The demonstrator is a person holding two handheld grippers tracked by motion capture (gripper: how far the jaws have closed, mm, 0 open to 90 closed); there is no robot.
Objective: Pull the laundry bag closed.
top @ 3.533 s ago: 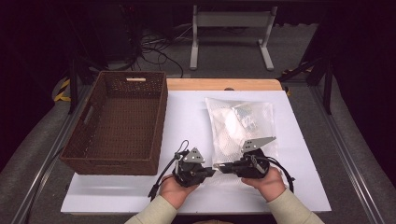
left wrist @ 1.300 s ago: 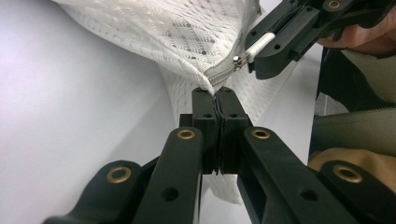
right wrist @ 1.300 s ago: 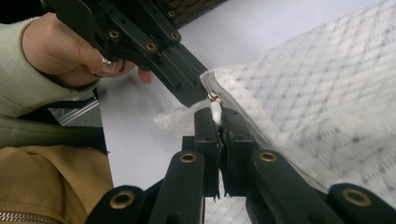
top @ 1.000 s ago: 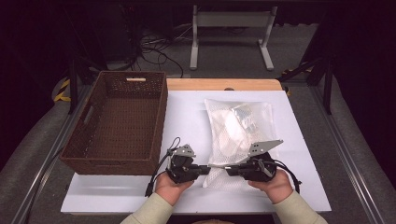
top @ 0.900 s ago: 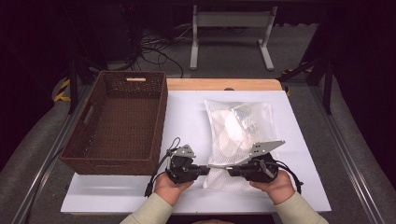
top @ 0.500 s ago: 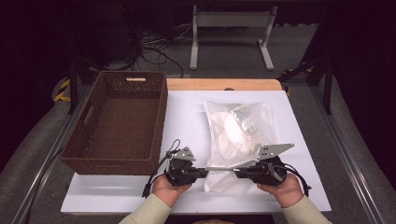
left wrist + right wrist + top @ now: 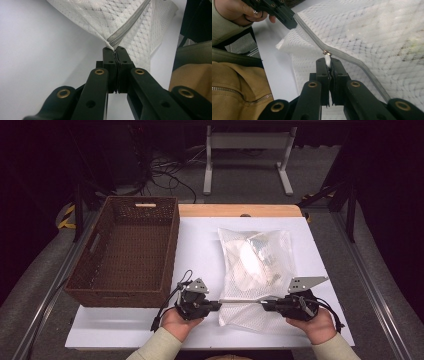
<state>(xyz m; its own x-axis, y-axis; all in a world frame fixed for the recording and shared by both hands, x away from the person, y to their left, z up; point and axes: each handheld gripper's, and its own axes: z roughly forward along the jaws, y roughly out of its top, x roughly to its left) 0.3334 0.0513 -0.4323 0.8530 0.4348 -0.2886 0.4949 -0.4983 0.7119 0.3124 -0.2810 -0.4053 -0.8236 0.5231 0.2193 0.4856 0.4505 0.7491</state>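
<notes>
Left to right, the wicker basket (image 7: 125,250) fills the left half of the white tabletop (image 7: 200,245), bare surface beside it. Lower centre, the left gripper (image 7: 218,306) clamps the corner of the mesh bag (image 7: 257,270) by its zipper (image 7: 130,30); the right gripper (image 7: 263,304) pinches the zipper pull (image 7: 327,58). No writing is legible.

White mesh cloth bag (image 7: 257,270), woven wicker basket (image 7: 125,290), smooth matt tabletop (image 7: 200,240).
</notes>
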